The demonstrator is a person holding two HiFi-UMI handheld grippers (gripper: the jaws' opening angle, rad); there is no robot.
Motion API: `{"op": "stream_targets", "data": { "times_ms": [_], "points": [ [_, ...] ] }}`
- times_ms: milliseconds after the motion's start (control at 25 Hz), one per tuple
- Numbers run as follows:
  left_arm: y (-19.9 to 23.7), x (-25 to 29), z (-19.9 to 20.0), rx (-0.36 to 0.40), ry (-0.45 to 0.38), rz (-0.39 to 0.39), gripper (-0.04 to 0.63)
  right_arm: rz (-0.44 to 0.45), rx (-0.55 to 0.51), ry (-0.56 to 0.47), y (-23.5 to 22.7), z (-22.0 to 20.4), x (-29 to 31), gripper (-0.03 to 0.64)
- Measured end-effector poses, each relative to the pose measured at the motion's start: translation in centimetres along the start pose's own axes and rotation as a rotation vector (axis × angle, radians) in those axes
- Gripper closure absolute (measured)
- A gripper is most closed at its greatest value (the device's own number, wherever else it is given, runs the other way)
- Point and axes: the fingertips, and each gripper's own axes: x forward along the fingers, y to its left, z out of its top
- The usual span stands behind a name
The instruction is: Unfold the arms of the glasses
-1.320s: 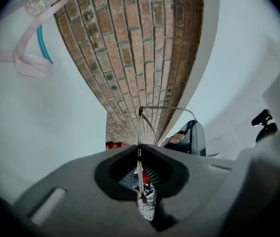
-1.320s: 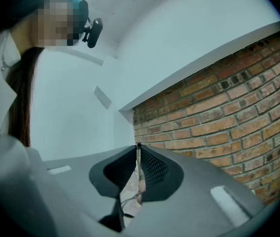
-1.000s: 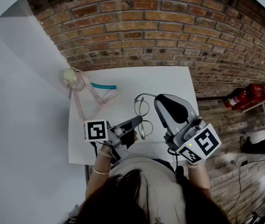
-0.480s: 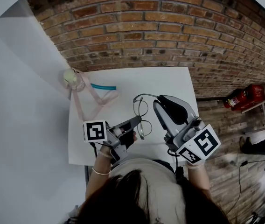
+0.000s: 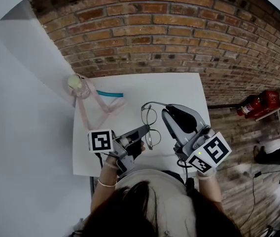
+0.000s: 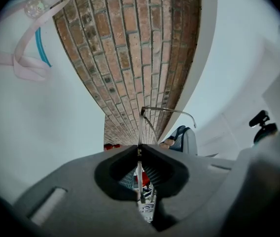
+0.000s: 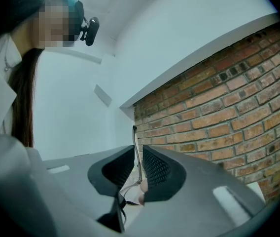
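Thin metal round-lens glasses (image 5: pixel 150 124) hang just above the white table (image 5: pixel 179 85), held between both grippers. My left gripper (image 5: pixel 147 129) is shut on the rim of the near lens; in the left gripper view the wire rim (image 6: pixel 139 169) runs up between the jaws, and one arm (image 6: pixel 172 111) bends off to the right above them. My right gripper (image 5: pixel 167 111) is shut on that arm near its free end. The right gripper view shows the thin arm (image 7: pixel 137 149) pinched upright between the ribbed pads.
A clear bottle with a green cap (image 5: pixel 76 84) and a pink strap (image 5: pixel 100 105) lies at the table's far left corner, beside a teal strip (image 5: pixel 109 94). A brick wall (image 5: pixel 155 38) stands behind the table. Red extinguishers (image 5: pixel 257 101) lie on the floor at right.
Both grippers and the glasses have drifted slightly toward the table's near edge. The grips are unchanged.
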Motion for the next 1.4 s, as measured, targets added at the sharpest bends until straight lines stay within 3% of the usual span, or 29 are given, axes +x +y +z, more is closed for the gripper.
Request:
{"op": "stream_targets", "data": {
  "times_ms": [840,1400],
  "points": [
    [-0.8,0.3,-1.1,0.003,0.038,-0.016,0.572,-0.032,0.043,0.081,-1.7,-3.3,0.8,0.571],
    [-1.3,0.3,-1.9,0.037,0.085,-0.023,0.572,0.020,0.117,0.143,-1.8,-5.3,1.2,0.569]
  ]
}}
